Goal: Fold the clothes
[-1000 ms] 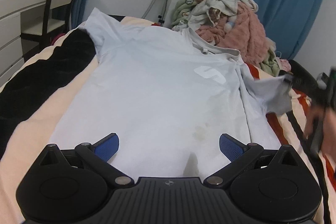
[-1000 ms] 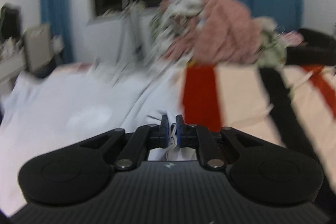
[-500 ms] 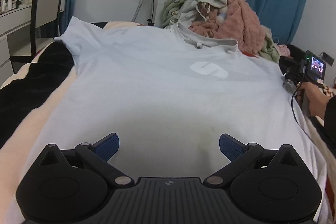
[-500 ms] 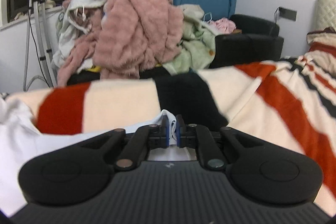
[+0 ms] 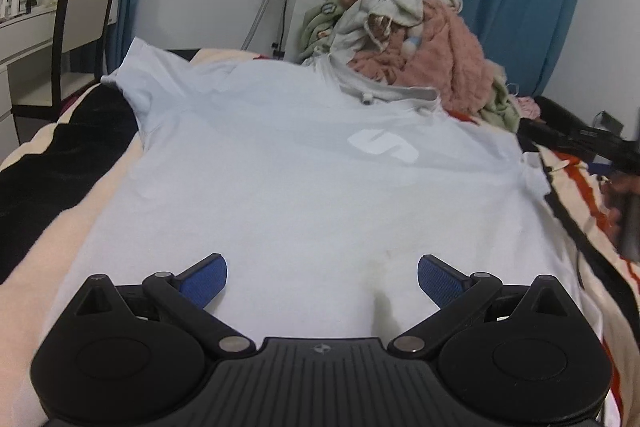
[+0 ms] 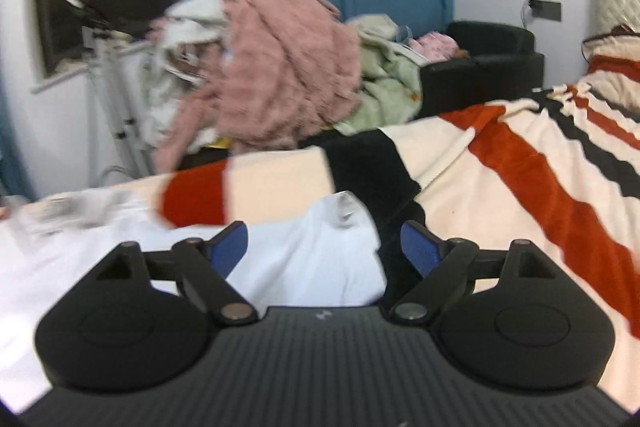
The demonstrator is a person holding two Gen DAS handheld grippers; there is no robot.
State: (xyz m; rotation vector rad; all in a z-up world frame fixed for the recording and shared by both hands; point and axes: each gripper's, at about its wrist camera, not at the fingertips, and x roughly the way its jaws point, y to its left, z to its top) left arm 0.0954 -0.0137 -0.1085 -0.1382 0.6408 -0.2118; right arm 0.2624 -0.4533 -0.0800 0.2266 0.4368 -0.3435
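Note:
A pale blue T-shirt with a white chest logo lies spread flat on the bed, collar at the far end. My left gripper hovers open over its hem, nothing between the blue pads. In the right wrist view the shirt's right sleeve lies loose on the blanket between the jaws of my right gripper, which are opening, and the pads stand apart from the cloth. The right gripper also shows blurred at the left wrist view's right edge, with a hand behind it.
A heap of pink, green and white clothes sits past the collar. The striped red, black and cream blanket covers the bed. A chair and white desk stand at the left, a black armchair at the right.
My right gripper pulled the sleeve out to the right, laid it flat, then let go as its jaws went from shut to apart. The left gripper stayed open over the hem.

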